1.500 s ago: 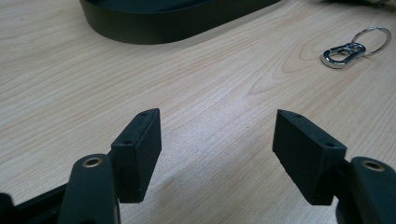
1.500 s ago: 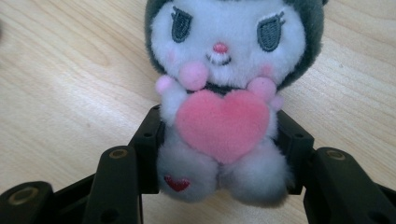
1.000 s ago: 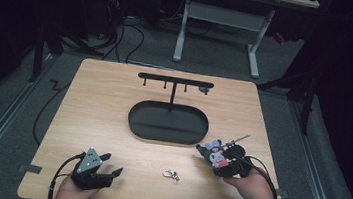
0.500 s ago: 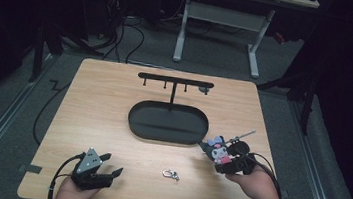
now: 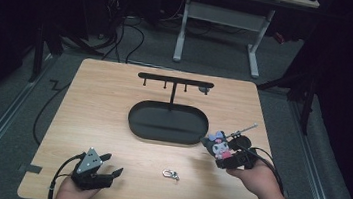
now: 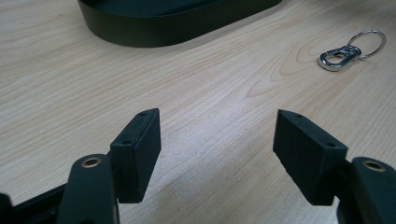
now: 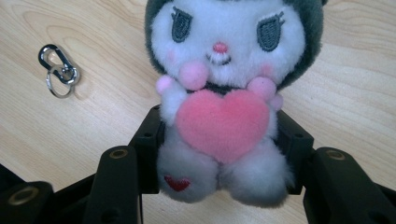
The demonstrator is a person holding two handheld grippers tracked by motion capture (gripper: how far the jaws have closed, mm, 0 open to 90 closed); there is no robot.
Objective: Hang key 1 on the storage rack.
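Right gripper view looks straight at a small plush toy (image 7: pixel 224 93): white face, dark grey hood, stitched eyes, a tiny pink nose, pink paws hugging a pink heart, and a little red heart sewn low on one leg. The right hand-held gripper (image 7: pixel 222 154) has its jaws partly closed on the toy's lower body, pads pressing in from both sides. From the high view the plush toy (image 5: pixel 219 143) hangs above the table (image 5: pixel 104 101) near its right edge, just off the right end of the black oval tray (image 5: pixel 141 125), in the right hand-held gripper (image 5: pixel 226 153).

Against the frames from a second ago, the toy and the right hand have come up a little off the wood and sit slightly closer to the right edge; the grip looks the same. The left hand-held gripper (image 5: pixel 108 175) has not shifted from the near left corner; its jaws stand wide apart with nothing between them, bare wood showing in the gap.

A silver key-ring clip (image 5: pixel 171 174) lies flat near the near edge, between the two hands and well apart from both. The rack (image 5: pixel 174 81) with small pegs rises from the tray toward the far edge. Open wood lies all along the left side and the near middle.
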